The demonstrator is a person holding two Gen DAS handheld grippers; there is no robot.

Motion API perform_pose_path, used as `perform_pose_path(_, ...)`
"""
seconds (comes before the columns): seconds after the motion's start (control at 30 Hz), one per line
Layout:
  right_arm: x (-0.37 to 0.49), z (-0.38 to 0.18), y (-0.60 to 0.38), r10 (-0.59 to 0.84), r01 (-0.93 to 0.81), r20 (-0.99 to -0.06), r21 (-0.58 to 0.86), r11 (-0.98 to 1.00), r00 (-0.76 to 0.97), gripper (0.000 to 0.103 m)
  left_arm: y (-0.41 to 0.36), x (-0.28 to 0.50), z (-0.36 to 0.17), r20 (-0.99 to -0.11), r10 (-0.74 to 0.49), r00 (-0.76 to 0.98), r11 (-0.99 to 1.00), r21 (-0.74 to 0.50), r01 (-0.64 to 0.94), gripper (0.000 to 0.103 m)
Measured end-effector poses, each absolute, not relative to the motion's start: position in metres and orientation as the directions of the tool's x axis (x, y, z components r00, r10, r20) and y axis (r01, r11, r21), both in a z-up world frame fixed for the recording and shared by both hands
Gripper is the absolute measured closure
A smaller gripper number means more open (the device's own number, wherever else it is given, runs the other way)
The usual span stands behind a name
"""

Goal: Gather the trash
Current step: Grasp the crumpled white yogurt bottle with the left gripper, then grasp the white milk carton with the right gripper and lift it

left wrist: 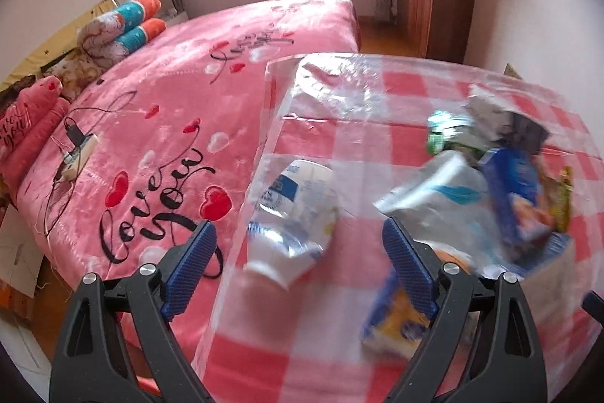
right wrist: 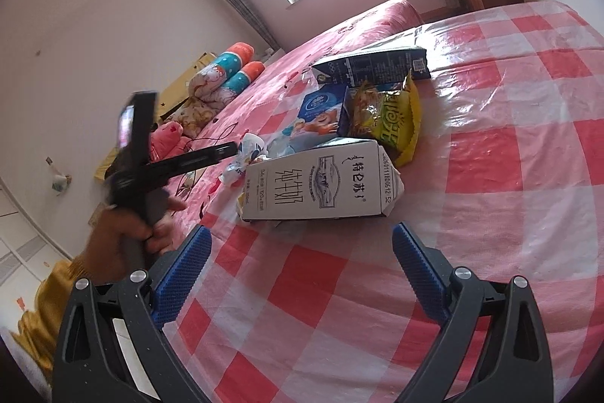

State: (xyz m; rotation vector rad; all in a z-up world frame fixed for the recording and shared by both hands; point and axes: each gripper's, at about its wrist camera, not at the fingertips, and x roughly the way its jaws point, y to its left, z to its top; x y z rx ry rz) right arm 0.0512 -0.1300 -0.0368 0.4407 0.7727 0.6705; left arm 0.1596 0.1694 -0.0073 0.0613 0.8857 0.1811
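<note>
Right wrist view: milk carton [right wrist: 321,186] at centre on the table [right wrist: 509,176]; snack bag [right wrist: 389,116] behind it; bed [right wrist: 339,36] beyond, upper centre.

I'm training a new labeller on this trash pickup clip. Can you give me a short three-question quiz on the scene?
1. True or false: the right hand-held gripper is shut on the white milk carton.
2. What lies directly in front of the left hand-held gripper? A) crushed plastic bottle B) pillow C) charger
3. What pattern covers the table under the trash?

Key: 1. False, it is open and holds nothing. 2. A. 3. Red and white checks under clear plastic.
</note>
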Motion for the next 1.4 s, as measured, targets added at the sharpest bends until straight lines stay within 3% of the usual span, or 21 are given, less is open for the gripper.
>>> perform_pose_path(0.17, 0.057, -0.042, -0.133, 0.711, -0.376, -0.487, 0.617, 0.692, 0.507, 0.007, 0.178, 0.187, -0.027, -0.796, 0.182, 0.578, 0.983, 0.133, -0.126, 0.013)
perform_pose_path(0.37, 0.059, -0.043, -0.136, 0.726, -0.375, -0.478, 0.636, 0.674, 0.494, 0.007, 0.192, 0.196, -0.043, -0.818, 0.144, 0.557, 0.983, 0.053, -0.176, 0.036)
perform_pose_path(0.5, 0.061, -0.044, -0.14, 0.73, -0.362, -0.473, 0.651, 0.667, 0.494, 0.008, 0.184, 0.195, -0.044, -0.813, 0.137, 0.566, 0.983, 0.044, -0.176, 0.036)
perform_pose_path(0.67, 0.061, -0.042, -0.146, 0.712, -0.345, -0.478, 0.645, 0.682, 0.513, 0.007, 0.139, 0.182, -0.044, -0.808, 0.1, 0.58, 0.995, 0.076, -0.066, 0.037)
perform_pose_path(0.93, 0.064, -0.035, -0.168, 0.556, -0.243, -0.561, 0.536, 0.808, 0.613, 0.006, 0.069, 0.135, -0.043, -0.814, -0.009, 0.58, 0.993, 0.061, 0.101, 0.037)
perform_pose_path(1.17, 0.073, -0.039, -0.198, 0.518, -0.172, -0.582, 0.545, 0.821, 0.627, 0.006, 0.039, 0.097, -0.045, -0.819, -0.082, 0.568, 0.988, 0.007, 0.152, 0.041)
perform_pose_path(1.4, 0.071, -0.023, -0.215, 0.452, -0.162, -0.576, 0.484, 0.86, 0.681, 0.006, 0.047, 0.09, -0.043, -0.8, -0.104, 0.591, 0.993, -0.052, 0.105, 0.042)
